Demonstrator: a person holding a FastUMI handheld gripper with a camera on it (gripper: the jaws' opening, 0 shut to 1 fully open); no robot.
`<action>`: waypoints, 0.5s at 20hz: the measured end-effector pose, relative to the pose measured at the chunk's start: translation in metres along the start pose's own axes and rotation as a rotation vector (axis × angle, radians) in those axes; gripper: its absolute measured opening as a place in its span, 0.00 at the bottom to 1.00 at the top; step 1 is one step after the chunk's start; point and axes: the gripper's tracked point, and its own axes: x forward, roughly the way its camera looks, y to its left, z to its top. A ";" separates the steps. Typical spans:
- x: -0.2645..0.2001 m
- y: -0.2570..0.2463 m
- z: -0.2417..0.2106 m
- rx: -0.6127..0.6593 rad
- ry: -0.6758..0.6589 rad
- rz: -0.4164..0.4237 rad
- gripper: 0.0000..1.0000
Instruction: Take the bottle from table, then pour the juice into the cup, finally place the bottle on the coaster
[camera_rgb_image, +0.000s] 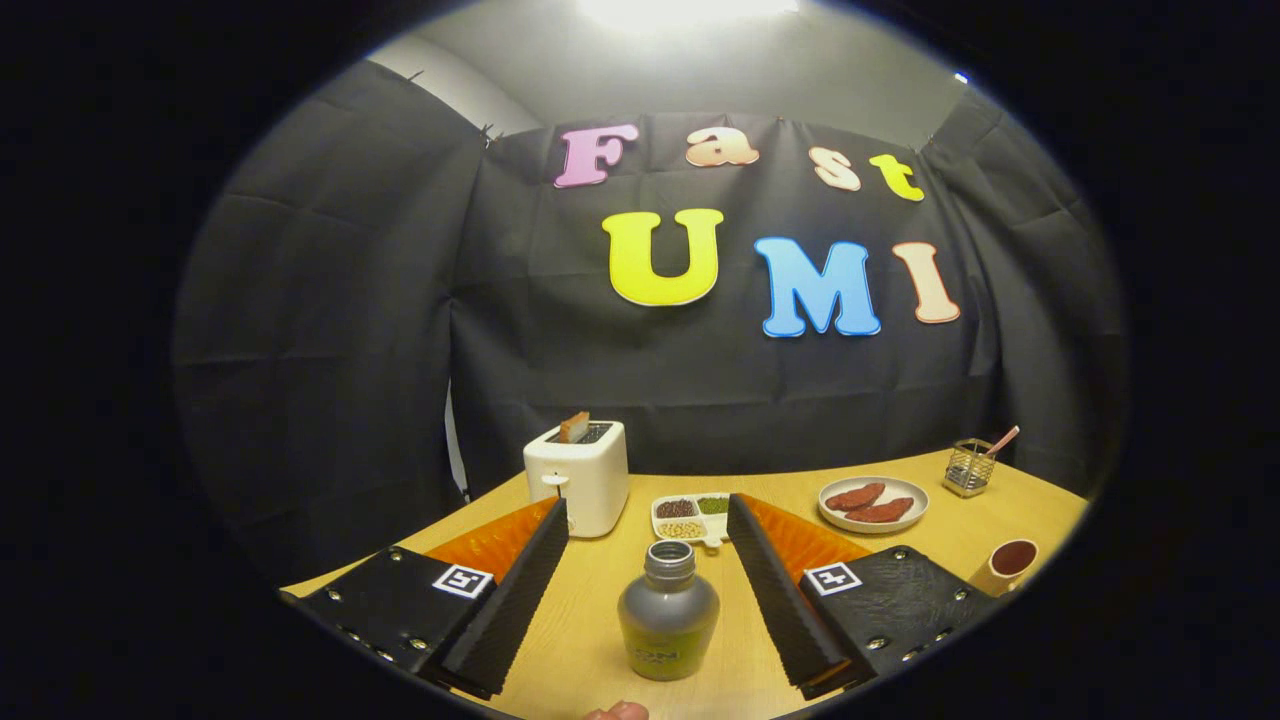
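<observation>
A small grey bottle (667, 610) with no cap and yellow-green juice inside stands upright on the wooden table (590, 640). It sits between my two fingers, nearer their bases than their tips. My gripper (648, 512) is open wide, and a gap shows on each side of the bottle. A small pale cup (1008, 565) with dark liquid stands to the right, outside the right finger.
A white toaster (580, 477) with a slice in it stands beyond the left finger. A divided dish of beans (690, 518) lies just past the fingertips. A plate with two brown pieces (873, 503) and a wire holder (969, 466) sit far right. A fingertip (617, 712) shows near the bottle's base.
</observation>
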 end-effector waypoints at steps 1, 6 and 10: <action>0.004 0.000 -0.009 0.004 0.019 -0.001 0.98; 0.016 -0.007 -0.055 0.034 0.114 -0.036 0.98; 0.017 -0.009 -0.083 0.055 0.180 -0.048 0.98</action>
